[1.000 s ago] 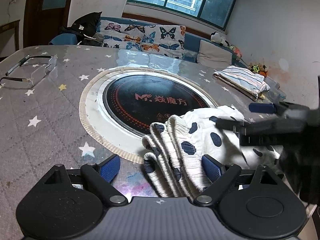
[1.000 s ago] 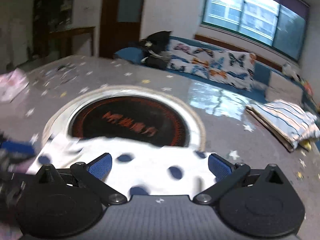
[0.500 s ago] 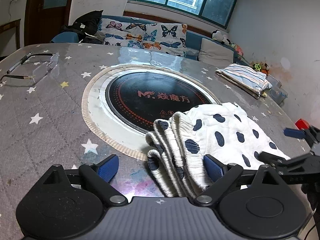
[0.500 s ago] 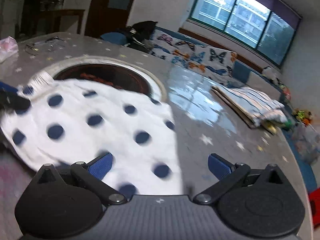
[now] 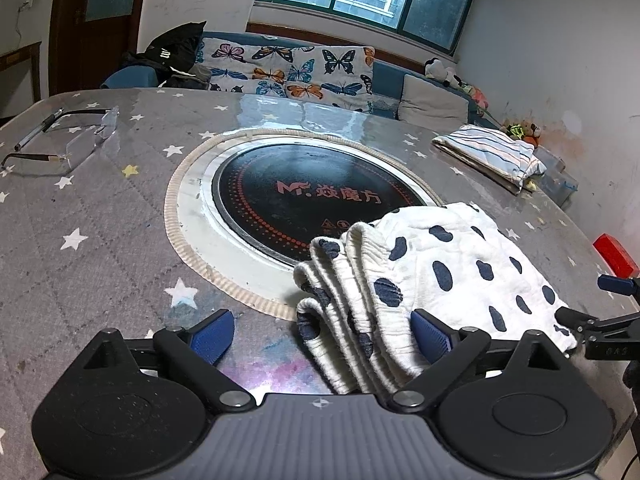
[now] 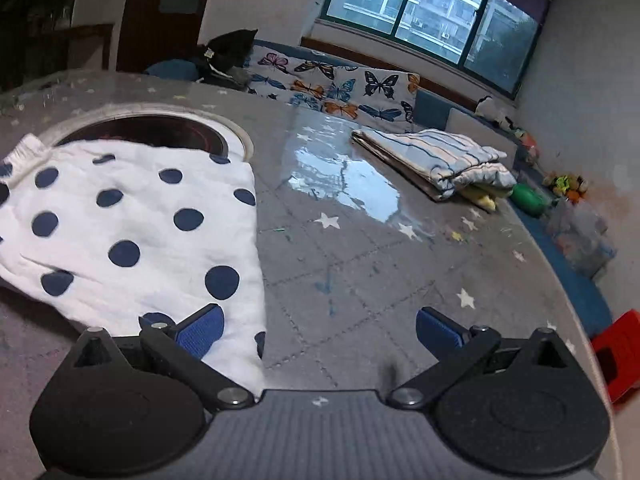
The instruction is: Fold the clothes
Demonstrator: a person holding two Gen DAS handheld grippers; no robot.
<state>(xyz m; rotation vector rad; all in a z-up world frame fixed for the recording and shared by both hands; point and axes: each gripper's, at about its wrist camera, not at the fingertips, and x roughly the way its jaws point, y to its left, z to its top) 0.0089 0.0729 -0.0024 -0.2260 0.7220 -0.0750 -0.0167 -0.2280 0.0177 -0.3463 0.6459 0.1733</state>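
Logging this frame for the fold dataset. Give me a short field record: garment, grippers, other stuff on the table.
garment: polka-dot cloth, folded, lying on the table, partly over the round cooktop
left gripper: open, jaws just been opening, waistband end between the fingers, not pressed
right gripper: open, cloth edge under its left finger
finished pile: striped cloth, far right side
other: glasses, pen

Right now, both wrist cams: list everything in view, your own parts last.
polka-dot garment: 1, white with navy dots, folded, near table edge, overlapping cooktop rim
striped clothes: 1 folded stack, white-blue, far right of table
cooktop: 1, black, round, table centre
glasses: 1, rimless, far left
pen: 1, beside glasses
table: 1, grey, white stars
sofa: 1, butterfly cover, behind table
left gripper: jaws open, just widening, garment's edge between
right gripper: jaws open
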